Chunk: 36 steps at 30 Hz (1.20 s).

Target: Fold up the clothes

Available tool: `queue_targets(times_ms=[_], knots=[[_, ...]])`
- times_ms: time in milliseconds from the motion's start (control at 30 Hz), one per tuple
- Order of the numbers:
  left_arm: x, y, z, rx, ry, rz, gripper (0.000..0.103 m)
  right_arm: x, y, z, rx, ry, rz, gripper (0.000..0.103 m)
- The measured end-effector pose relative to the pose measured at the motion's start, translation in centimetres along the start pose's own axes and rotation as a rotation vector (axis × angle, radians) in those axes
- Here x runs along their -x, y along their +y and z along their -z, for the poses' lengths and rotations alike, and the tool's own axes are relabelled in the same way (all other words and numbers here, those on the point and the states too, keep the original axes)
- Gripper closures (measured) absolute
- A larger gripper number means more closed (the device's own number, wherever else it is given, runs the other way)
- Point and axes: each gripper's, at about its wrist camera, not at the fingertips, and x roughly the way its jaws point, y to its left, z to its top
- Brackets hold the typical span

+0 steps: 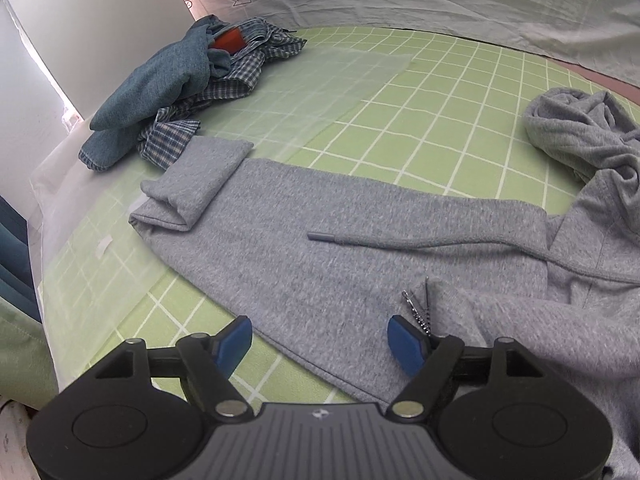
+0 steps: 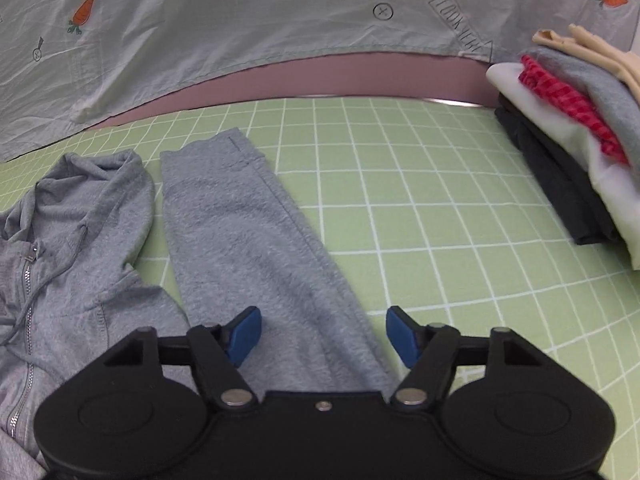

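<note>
A grey zip-up hoodie (image 1: 360, 256) lies flat on the green checked sheet (image 1: 440, 120). In the left wrist view one sleeve lies across the body with its cuff end (image 1: 192, 184) folded back; the hood (image 1: 580, 136) is bunched at the right. My left gripper (image 1: 320, 344) is open and empty just above the hoodie's near edge, by the zipper (image 1: 418, 308). In the right wrist view the other sleeve (image 2: 248, 232) stretches away from me, beside the hood (image 2: 92, 192). My right gripper (image 2: 323, 336) is open and empty over that sleeve's near part.
A heap of unfolded clothes, denim and plaid (image 1: 180, 88), lies at the far left. A stack of folded clothes (image 2: 572, 140) stands at the far right. A pale printed cloth (image 2: 240, 20) hangs behind the bed. The bed's left edge (image 1: 48, 184) drops off.
</note>
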Motion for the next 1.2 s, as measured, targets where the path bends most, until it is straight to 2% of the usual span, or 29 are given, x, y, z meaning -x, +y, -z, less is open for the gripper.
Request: queue_targets(times_ms=[33,100,167,233,333,467,567,633,667,733,833,933,1033,1200], knots=[[0.1,-0.3,0.0,-0.011,-0.003,-0.009,0.027,0.1,0.0,0.3,0.023,-0.015,-0.006,0.067],[0.2,-0.7,0.0,-0.023,-0.008,-0.021,0.027,0.8,-0.1,0.9,0.089,-0.057,0.008,0.096],[0.3,-1.0,-0.1,-0.029,-0.006,-0.028,0.027,1.5,-0.7,1.5,0.14,-0.088,0.047,0.097],[0.3,-1.1,-0.1,-0.037,-0.006,-0.034,0.027,2.3,-2.7,2.1,0.139,-0.107,0.101,0.098],[0.3,-1.2,-0.1,-0.039,-0.007,-0.034,0.027,3.6,-7.1,3.1,0.1,-0.119,0.252,0.098],[0.4,-1.4,-0.2,-0.058,-0.005,0.002,0.023,6.2,-14.5,5.1,-0.007,-0.081,0.481,0.098],[1.0,-1.9,-0.4,-0.095,-0.02,0.021,0.023,7.2,-15.8,7.0,0.027,-0.035,0.522,0.098],[1.6,-1.9,-0.9,-0.1,-0.038,0.048,0.023,7.3,-14.8,7.5,0.061,-0.02,0.527,0.095],[2.0,-1.8,-1.3,-0.094,-0.046,0.068,0.023,7.4,-14.3,7.8,0.073,-0.017,0.53,0.089],[2.8,-1.8,-2.1,-0.09,-0.063,0.11,0.023,7.8,-13.0,7.5,0.046,-0.038,0.524,0.062],[3.4,-2.2,-3.3,-0.104,-0.086,0.201,0.021,8.4,-10.7,6.4,-0.019,-0.101,0.482,0.041],[3.0,-2.9,-4.7,-0.07,-0.086,0.306,0.021,8.4,-7.8,4.9,-0.047,-0.148,0.415,0.032],[2.0,-3.6,-6.3,-0.005,-0.069,0.382,0.021,7.5,-4.4,3.0,-0.052,-0.161,0.306,0.031],[-0.9,-5.8,-9.2,0.105,-0.03,0.597,0.02,4.2,1.6,-0.2,-0.04,-0.184,0.146,0.031]])
